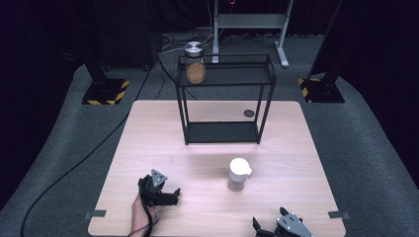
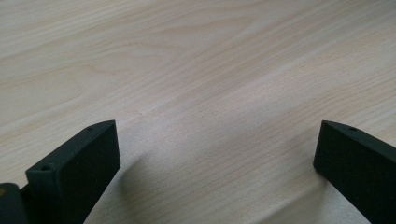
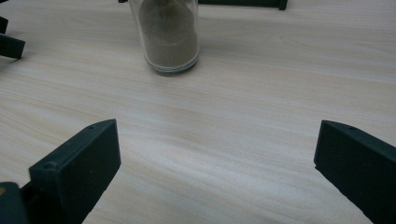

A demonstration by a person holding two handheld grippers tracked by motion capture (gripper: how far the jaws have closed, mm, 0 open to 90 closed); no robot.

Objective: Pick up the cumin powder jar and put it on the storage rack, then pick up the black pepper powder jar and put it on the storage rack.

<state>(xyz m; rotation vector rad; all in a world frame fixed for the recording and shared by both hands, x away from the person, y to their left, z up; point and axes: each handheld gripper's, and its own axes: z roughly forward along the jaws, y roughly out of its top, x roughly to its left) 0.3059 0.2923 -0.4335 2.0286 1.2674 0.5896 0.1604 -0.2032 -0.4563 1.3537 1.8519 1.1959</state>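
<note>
A glass jar with a white lid (image 1: 239,174) and greyish powder inside stands on the wooden table (image 1: 148,138), right of centre; its lower part (image 3: 169,37) rises ahead of my right gripper. A second jar (image 1: 195,63) with a metal lid and brown contents sits on the top level of a black wire shelf (image 1: 225,98). My left gripper (image 1: 168,195) rests low over the table near the front left, held by a hand, jaws wide apart over bare wood (image 2: 215,154). My right gripper (image 1: 279,228) is at the front edge, open and empty (image 3: 217,154).
The black shelf stands at the table's far middle, its lower level bare. A small dark round disc (image 1: 249,113) lies on the table right of the shelf. Beyond the table are grey carpet, black stands with yellow-striped bases (image 1: 106,91) and a cable.
</note>
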